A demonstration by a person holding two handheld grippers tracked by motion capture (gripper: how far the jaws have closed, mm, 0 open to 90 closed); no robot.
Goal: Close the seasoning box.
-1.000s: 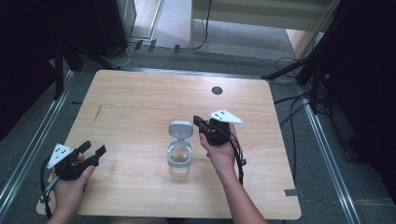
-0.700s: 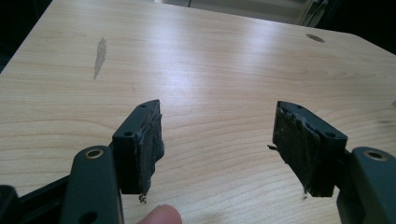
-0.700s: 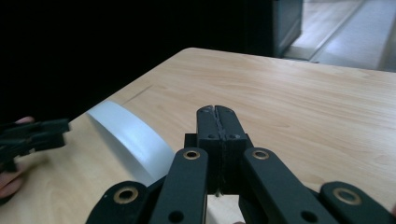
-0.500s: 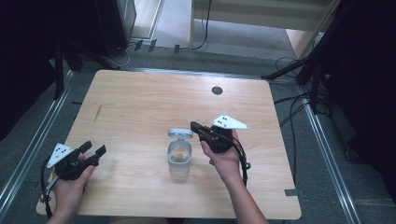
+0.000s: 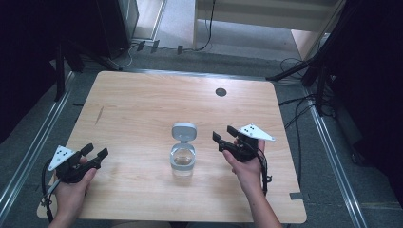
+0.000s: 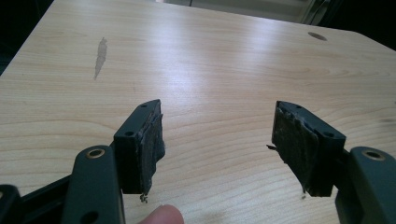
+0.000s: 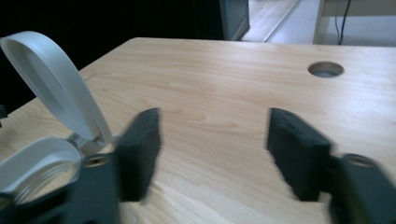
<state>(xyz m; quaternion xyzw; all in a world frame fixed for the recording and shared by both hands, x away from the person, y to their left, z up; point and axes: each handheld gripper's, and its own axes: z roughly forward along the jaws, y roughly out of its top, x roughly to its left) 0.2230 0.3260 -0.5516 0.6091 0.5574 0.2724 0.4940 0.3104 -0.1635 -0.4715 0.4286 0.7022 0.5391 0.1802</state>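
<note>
My right gripper (image 5: 227,136), fingers wide and empty, sits just beside the open-lidded jar (image 5: 182,159); left gripper (image 5: 94,152), equally wide, lies well apart.

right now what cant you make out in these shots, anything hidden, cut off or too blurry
- Container: in the high view its clear body hides whether anything is inside; in the right gripper view the left and bottom edges cut it off.
- Right gripper: motion blur smears its pads in its own view.
- Left gripper: the bottom edge of its own view crops its body.
- Table mark: stain or scratch, too faint to tell.
</note>
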